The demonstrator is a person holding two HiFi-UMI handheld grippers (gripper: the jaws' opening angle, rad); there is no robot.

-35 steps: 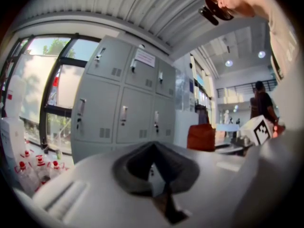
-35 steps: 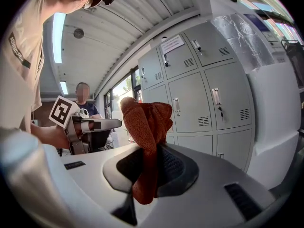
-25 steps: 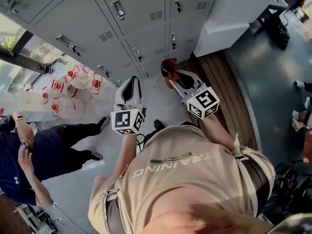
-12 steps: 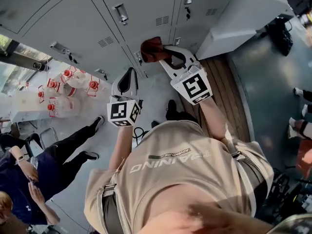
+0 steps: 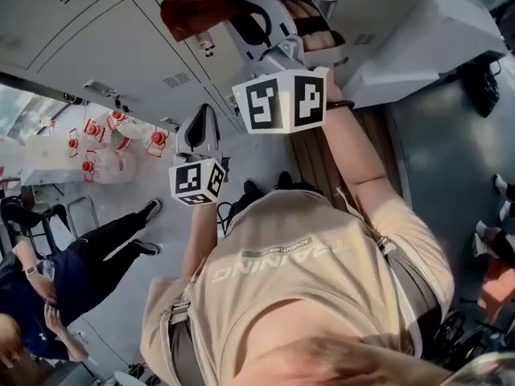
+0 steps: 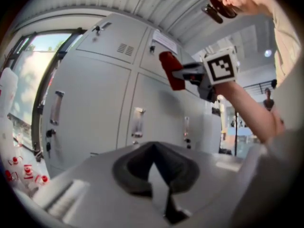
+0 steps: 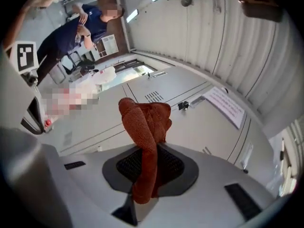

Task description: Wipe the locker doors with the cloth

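Grey locker doors [image 5: 121,47] fill the top of the head view. My right gripper [image 5: 219,8] is raised high in front of an upper door, shut on a red cloth [image 5: 189,6] that bunches out past its tips. In the right gripper view the red cloth [image 7: 145,122] stands up between the jaws of my right gripper [image 7: 148,148], with a vented locker door [image 7: 190,113] just beyond it. My left gripper [image 5: 204,117] hangs lower, pointing at the lower lockers, shut with nothing in it. The left gripper view looks past my left gripper [image 6: 153,147] to the cloth [image 6: 170,70] above.
Several clear bottles with red caps [image 5: 105,147] stand on the floor at the left. A person in dark clothes [image 5: 56,272] stands at the lower left. A wooden bench [image 5: 322,155] runs along the lockers' foot, beside a white cabinet [image 5: 426,39] at the right.
My right gripper has risen with the red cloth from the lower lockers up to an upper door. The left gripper has barely moved.
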